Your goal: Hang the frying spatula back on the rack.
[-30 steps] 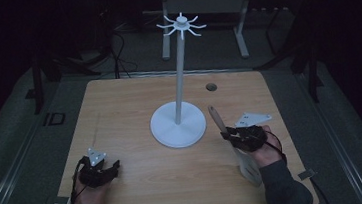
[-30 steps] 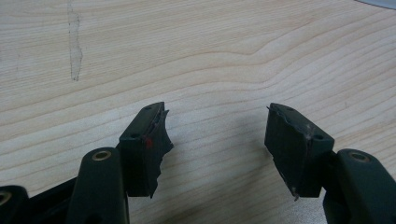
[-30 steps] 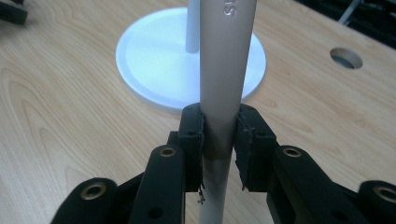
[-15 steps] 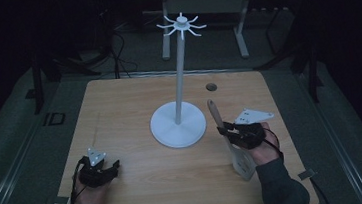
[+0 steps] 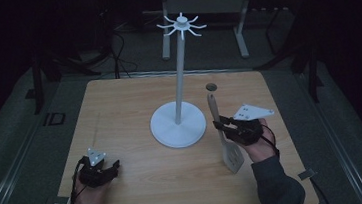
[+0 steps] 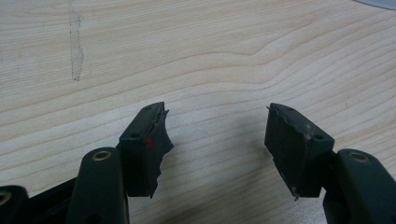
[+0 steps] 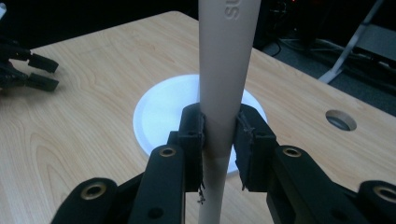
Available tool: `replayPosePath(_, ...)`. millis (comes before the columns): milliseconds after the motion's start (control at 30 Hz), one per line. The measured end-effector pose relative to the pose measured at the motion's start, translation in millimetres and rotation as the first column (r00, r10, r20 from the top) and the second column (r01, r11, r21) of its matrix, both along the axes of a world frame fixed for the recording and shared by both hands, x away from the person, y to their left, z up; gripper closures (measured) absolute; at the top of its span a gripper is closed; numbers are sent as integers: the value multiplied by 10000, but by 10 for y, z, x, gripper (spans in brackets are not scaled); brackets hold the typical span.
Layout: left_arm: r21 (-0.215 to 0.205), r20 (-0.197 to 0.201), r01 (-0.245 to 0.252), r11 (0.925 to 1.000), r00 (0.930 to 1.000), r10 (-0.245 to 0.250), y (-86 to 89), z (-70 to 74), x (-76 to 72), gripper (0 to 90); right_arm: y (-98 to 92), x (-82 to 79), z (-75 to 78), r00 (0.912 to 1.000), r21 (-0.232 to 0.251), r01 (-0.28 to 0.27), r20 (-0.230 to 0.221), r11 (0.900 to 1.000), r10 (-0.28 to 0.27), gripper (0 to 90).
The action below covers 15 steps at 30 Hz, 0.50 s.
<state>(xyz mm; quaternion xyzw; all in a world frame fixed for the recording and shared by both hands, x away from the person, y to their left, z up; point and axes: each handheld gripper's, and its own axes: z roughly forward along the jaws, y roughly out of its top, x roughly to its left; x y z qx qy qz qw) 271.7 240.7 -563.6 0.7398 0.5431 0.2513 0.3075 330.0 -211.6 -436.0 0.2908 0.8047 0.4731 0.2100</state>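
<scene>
My left gripper (image 5: 106, 170) rests on the table (image 5: 120, 118) near its front left corner, jaws spread wide with nothing between them; the left gripper view confirms bare wood grain under the gap.

The white hook stand (image 5: 181, 77) occupies the table centre, its round base (image 5: 178, 127) just left of my right gripper (image 5: 220, 127).

My right gripper is clamped on the handle of the spatula (image 5: 220, 128), which is raised off the table at an angle. In the high view the slotted blade (image 5: 233, 158) hangs toward me and the handle tip points toward the stand.

Risks:
- The grip sits on a smooth tapered handle. The blade's weight may rotate or slide the spatula through the pads (image 7: 247, 140).
- The handle tip is close to the stand pole; a careless swing could knock the stand.

The right gripper view shows pad contact on both sides of the handle, which the dim high view probably cannot resolve. The high view alone shows the blade and the hooks (image 5: 181, 24).
</scene>
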Motion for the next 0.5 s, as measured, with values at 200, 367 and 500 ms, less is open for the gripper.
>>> replayPosePath(200, -3, 3, 0, 10000, 10000, 0, 1, 1, -1, 391, 49, 10, 59, 9999, 10, -118, 115, 9999, 118, 739)
replayPosePath(367, -2, 32, -5, 10000, 10000, 5, 4, 1, 0, 391, 91, 17, 99, 9995, 21, -193, 246, 9998, 193, 739)
replayPosePath(500, -15, 35, -18, 10000, 10000, 18, 3, 1, 0, 391, 119, 26, 126, 9992, 64, -255, 305, 9997, 253, 739)
